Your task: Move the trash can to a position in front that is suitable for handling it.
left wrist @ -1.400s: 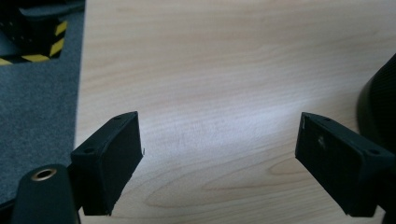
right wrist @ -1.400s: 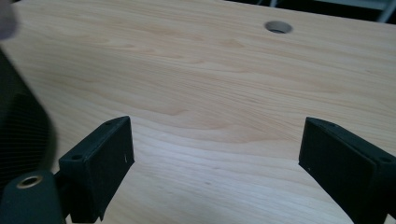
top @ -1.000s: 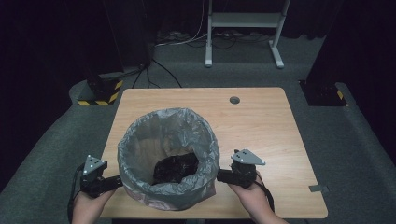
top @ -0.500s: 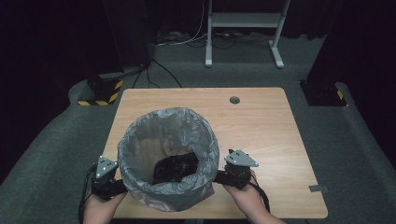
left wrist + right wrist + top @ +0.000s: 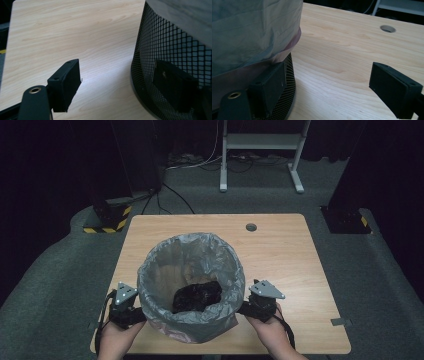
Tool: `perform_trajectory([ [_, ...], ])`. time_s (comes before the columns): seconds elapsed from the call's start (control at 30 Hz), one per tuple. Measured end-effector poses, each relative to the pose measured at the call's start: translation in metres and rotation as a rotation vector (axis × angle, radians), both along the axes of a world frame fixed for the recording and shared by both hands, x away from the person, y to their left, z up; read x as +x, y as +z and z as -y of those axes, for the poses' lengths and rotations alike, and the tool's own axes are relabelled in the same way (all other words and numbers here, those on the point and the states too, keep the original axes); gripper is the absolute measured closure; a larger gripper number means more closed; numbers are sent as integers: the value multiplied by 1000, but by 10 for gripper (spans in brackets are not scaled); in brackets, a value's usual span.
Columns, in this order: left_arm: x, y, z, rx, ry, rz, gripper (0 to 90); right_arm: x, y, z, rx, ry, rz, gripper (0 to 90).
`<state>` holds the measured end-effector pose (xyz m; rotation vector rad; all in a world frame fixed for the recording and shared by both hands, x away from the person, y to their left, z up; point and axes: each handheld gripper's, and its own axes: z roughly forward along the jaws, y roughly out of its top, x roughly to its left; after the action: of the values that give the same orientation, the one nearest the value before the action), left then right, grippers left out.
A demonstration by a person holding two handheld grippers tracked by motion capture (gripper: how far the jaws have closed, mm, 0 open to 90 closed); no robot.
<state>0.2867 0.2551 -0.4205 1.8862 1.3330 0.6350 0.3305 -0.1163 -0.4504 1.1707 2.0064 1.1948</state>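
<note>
A black mesh bin lined with a grey plastic bag stands on the near half of the wooden table. A crumpled black thing lies inside the bag. My left gripper is against the bin's left side and my right gripper against its right side. In the left gripper view the jaws of my left gripper stand apart; they have just been closing a little. One jaw lies along the mesh, and only bare table is between them. My right gripper is open too, one jaw beside the bag's overhang.
A round cable hole sits near the table's far edge. On the dark floor beyond are a white metal stand, loose cables, and a yellow-and-black striped base. A strip of grey tape marks the table's right front edge.
My left gripper has moved right, in against the bin's side. The right gripper has stayed about where it was.
</note>
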Motion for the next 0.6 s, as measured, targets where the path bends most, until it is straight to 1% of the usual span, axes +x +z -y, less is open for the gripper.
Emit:
perform_trajectory([
  [0.03, 6, 0, 7, -5, -15, -4, 231, 1, 0, 7, 1, -23, 4, 141],
  [0.07, 9, 0, 11, -7, -19, -2, 231, 1, 0, 10, 3, -33, 2, 141],
  [0.1, 9, 0, 11, -7, -19, -2, 231, 2, 0, 14, 2, -44, 0, 141],
  [0.13, 12, 0, 15, -11, -23, -7, 231, 2, 0, 14, 2, -44, 0, 141],
  [0.2, 19, 0, 25, -5, -40, -4, 234, 3, 0, 22, 10, -69, -3, 145],
  [0.27, 24, 0, 34, -7, -55, -4, 236, 5, -1, 31, 22, -101, -9, 156],
  [0.3, 30, 0, 42, -10, -66, -6, 237, 7, -1, 39, 22, -124, -7, 161],
  [0.33, 30, 0, 42, -10, -66, -6, 237, 9, -1, 44, 28, -140, -9, 165],
  [0.37, 33, 0, 47, -10, -72, -5, 237, 9, -1, 44, 28, -140, -9, 165],
  [0.4, 37, 0, 52, -8, -81, -6, 238, 10, -1, 48, 33, -156, -14, 169],
  [0.43, 43, 0, 62, -14, -97, -5, 239, 14, -2, 57, 34, -183, -11, 173],
  [0.47, 43, 0, 62, -14, -97, -5, 239, 16, -2, 62, 38, -198, -13, 172],
  [0.5, 50, 0, 71, -20, -108, -4, 239, 18, -2, 66, 39, -210, -14, 173],
  [0.57, 57, -2, 81, -9, -122, -6, 236, 22, -1, 75, 46, -235, -21, 174],
  [0.6, 57, -2, 81, -9, -122, -6, 235, 22, -1, 75, 46, -235, -21, 174],
])
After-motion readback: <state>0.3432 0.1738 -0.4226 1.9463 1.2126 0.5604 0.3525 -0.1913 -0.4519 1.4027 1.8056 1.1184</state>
